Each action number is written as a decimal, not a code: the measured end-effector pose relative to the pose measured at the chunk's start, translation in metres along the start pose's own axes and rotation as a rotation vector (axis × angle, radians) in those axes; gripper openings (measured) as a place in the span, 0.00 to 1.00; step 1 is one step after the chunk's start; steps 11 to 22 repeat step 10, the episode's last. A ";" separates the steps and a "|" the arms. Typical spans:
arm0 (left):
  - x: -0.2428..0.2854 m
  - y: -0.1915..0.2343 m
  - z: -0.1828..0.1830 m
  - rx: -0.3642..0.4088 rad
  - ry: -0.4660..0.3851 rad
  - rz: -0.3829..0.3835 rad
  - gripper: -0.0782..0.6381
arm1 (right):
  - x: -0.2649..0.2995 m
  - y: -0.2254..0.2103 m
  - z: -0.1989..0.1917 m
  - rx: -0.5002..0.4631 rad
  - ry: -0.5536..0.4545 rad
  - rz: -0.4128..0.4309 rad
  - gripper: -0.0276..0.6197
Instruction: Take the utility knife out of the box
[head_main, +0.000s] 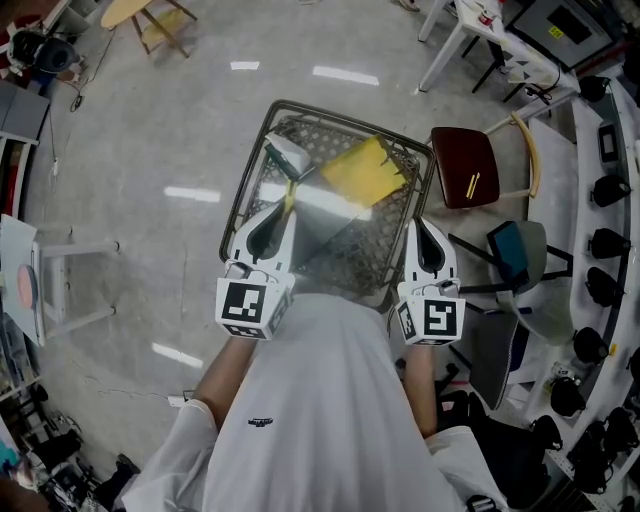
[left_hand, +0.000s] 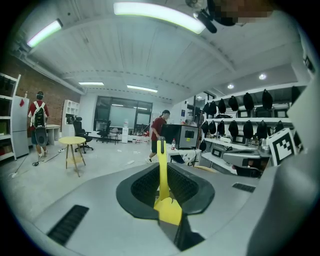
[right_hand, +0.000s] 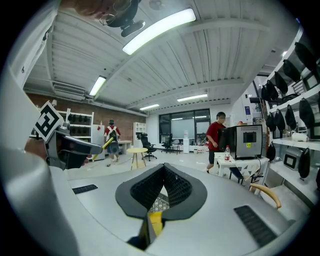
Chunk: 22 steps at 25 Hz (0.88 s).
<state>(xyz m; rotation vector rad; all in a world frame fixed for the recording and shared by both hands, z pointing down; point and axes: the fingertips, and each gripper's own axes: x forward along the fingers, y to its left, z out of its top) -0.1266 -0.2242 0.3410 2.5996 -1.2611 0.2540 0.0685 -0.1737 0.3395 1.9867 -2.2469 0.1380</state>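
A yellow utility knife (head_main: 290, 196) sticks out forward from my left gripper (head_main: 283, 212), which is shut on its handle above the wire-mesh table (head_main: 245, 185). In the left gripper view the knife (left_hand: 161, 170) stands between the pads of that gripper (left_hand: 163, 194), pointing away. A yellow box (head_main: 362, 172) lies on the mesh at the far side, beside a pale grey piece (head_main: 285, 155). My right gripper (head_main: 425, 228) hovers over the table's right edge. Its jaws (right_hand: 162, 170) meet at the tips with nothing between them.
A dark red chair seat (head_main: 464, 167) and a grey office chair (head_main: 520, 255) stand right of the table. A white stand (head_main: 70, 280) is on the left. A person in a red shirt (right_hand: 217, 137) stands by a far desk; a round yellow table (left_hand: 72, 142) is on the floor.
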 end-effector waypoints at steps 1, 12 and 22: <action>0.000 -0.001 0.000 0.002 0.000 -0.001 0.17 | 0.000 0.000 0.000 0.000 0.001 0.000 0.04; 0.005 -0.008 0.003 0.003 -0.003 -0.015 0.17 | -0.002 -0.005 0.001 -0.001 0.002 -0.004 0.04; 0.005 -0.008 0.003 0.003 -0.003 -0.015 0.17 | -0.002 -0.005 0.001 -0.001 0.002 -0.004 0.04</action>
